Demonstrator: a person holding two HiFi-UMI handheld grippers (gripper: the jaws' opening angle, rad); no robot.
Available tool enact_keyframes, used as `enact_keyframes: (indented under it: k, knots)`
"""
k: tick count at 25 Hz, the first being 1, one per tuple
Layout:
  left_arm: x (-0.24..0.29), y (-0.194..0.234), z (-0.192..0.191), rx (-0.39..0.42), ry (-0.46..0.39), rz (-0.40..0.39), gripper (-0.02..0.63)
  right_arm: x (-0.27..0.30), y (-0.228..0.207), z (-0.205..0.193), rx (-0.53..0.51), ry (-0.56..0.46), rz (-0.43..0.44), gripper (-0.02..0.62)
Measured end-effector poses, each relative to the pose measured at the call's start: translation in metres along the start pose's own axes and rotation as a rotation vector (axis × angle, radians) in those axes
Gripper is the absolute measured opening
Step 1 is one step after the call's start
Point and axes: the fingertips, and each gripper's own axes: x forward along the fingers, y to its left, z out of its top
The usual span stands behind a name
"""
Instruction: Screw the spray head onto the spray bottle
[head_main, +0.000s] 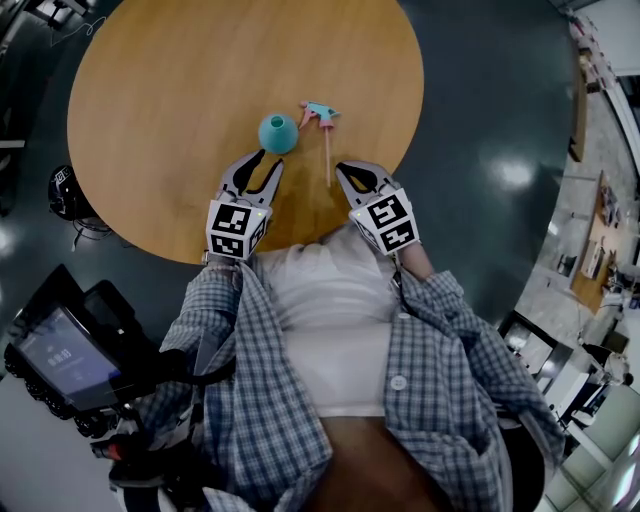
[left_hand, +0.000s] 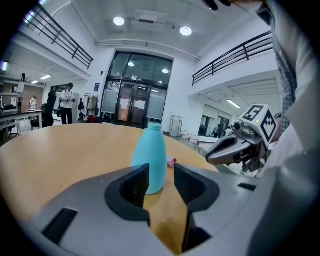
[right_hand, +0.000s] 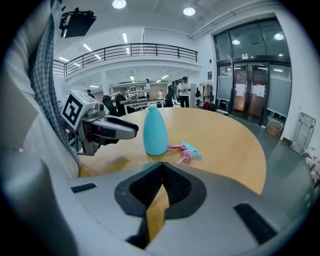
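Note:
A teal spray bottle stands upright and uncapped on the round wooden table; it also shows as the bottle in the left gripper view and the bottle in the right gripper view. The blue and pink spray head lies on its side just right of it, its thin tube pointing toward me; the same spray head appears in the right gripper view. My left gripper is open with nothing between its jaws, a short way short of the bottle. My right gripper is shut on nothing, near the tube's end.
The table edge curves close to my body, with dark floor beyond it on the right. A black device with a screen sits at my lower left. People stand far off in the hall.

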Motion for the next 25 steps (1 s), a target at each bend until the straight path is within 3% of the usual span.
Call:
enact_keyframes:
  k: [7, 12, 20, 25]
  knots:
    - [0.010, 0.017, -0.002, 0.021, 0.024, 0.077, 0.342, 0.000, -0.003, 0.000, 0.000, 0.015, 0.003, -0.005]
    - [0.028, 0.026, -0.007, 0.064, 0.049, 0.070, 0.347, 0.006, -0.009, -0.004, -0.002, 0.029, 0.004, -0.005]
    - [0.061, 0.043, -0.017, 0.055, 0.077, 0.043, 0.414, 0.018, -0.021, -0.004, -0.010, 0.067, -0.001, -0.005]
    - [0.076, 0.043, -0.024, 0.050, 0.089, 0.033, 0.415, 0.021, -0.023, -0.004, -0.019, 0.087, 0.004, -0.005]
